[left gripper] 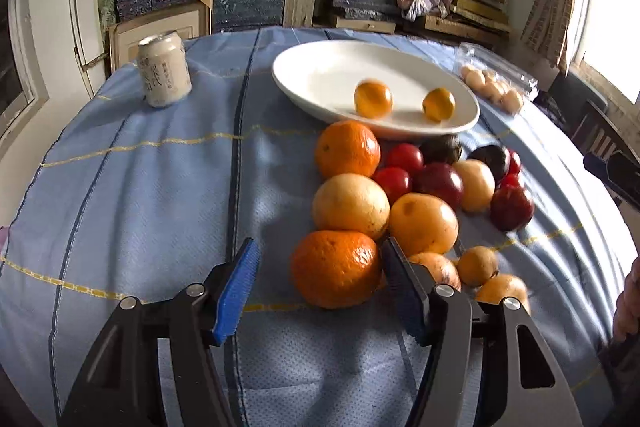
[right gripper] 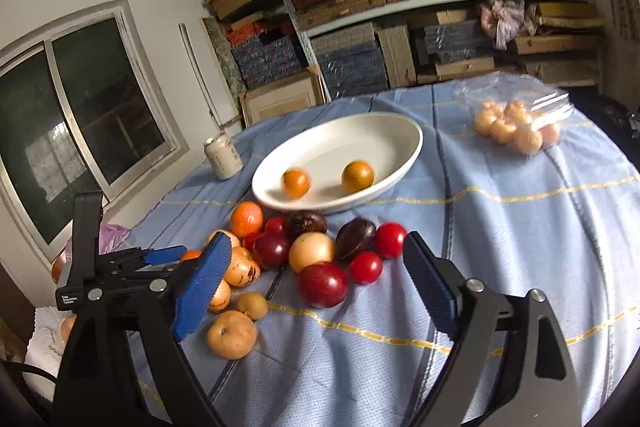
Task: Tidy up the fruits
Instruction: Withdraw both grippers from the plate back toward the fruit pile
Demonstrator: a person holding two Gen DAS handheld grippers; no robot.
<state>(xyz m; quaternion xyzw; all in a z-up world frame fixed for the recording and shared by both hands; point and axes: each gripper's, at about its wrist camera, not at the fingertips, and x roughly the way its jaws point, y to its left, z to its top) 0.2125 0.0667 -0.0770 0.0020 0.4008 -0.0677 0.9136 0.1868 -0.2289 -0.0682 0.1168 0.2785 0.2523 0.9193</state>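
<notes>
A white oval plate (left gripper: 304, 55) (right gripper: 400, 123) on the blue cloth holds two small orange fruits (left gripper: 373, 98) (left gripper: 439, 105); the left one is blurred. In front of the plate lies a pile of fruit (left gripper: 420, 187) (right gripper: 312, 251): oranges, pale yellow ones, red ones and dark ones. My left gripper (left gripper: 320, 247) is open, low over the cloth. The nearest orange (left gripper: 336, 269) lies between its blue pads, close to the right pad and clear of the left one. My right gripper (right gripper: 316, 243) is open wide above the near side of the pile, with nothing held. The left gripper (right gripper: 160, 259) shows at the left of the right wrist view.
A pale drink can (left gripper: 164, 69) (right gripper: 223, 155) stands left of the plate. A clear plastic pack of pale round items (left gripper: 492, 87) (right gripper: 516, 127) lies at the back right. Stacked shelves stand behind the table. A hand (left gripper: 628, 299) shows at the right edge.
</notes>
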